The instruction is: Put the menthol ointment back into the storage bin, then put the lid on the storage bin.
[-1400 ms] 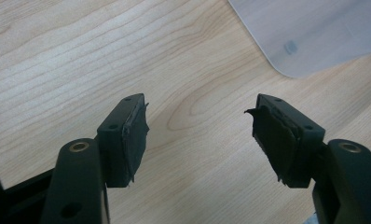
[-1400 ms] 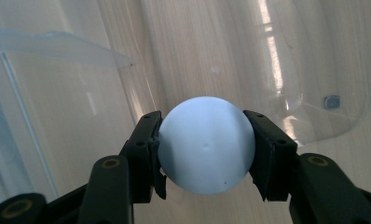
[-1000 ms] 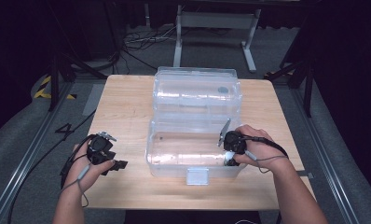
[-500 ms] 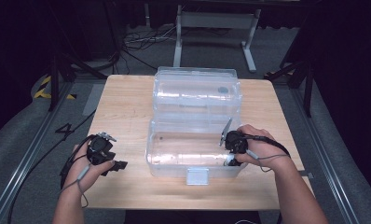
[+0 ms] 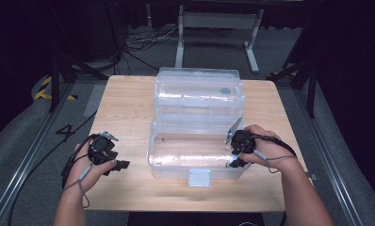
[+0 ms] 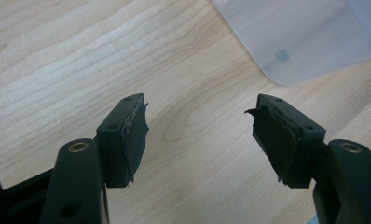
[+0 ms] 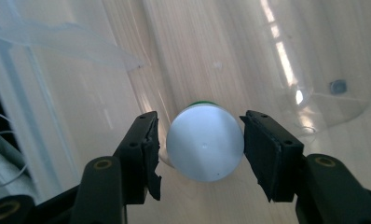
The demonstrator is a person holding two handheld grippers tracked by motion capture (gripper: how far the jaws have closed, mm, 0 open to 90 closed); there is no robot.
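Pale wooden table, clear plastic lidded bin open at its middle. Right gripper inside the bin, jaws just opened off a round white green-rimmed bottle, set down, release nearly done. Left gripper beside the bin, spread wide, empty; lid closing left.

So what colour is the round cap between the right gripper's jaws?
White, with a green edge behind the cap; it shows best in the right gripper view.

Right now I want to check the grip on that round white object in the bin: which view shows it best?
The right gripper view: the round white object sits between the right gripper pads, whose jaws have just been opening, with slight gaps either side. In the high view the hand covers it inside the clear plastic bin. The left gripper view has just a bin corner.
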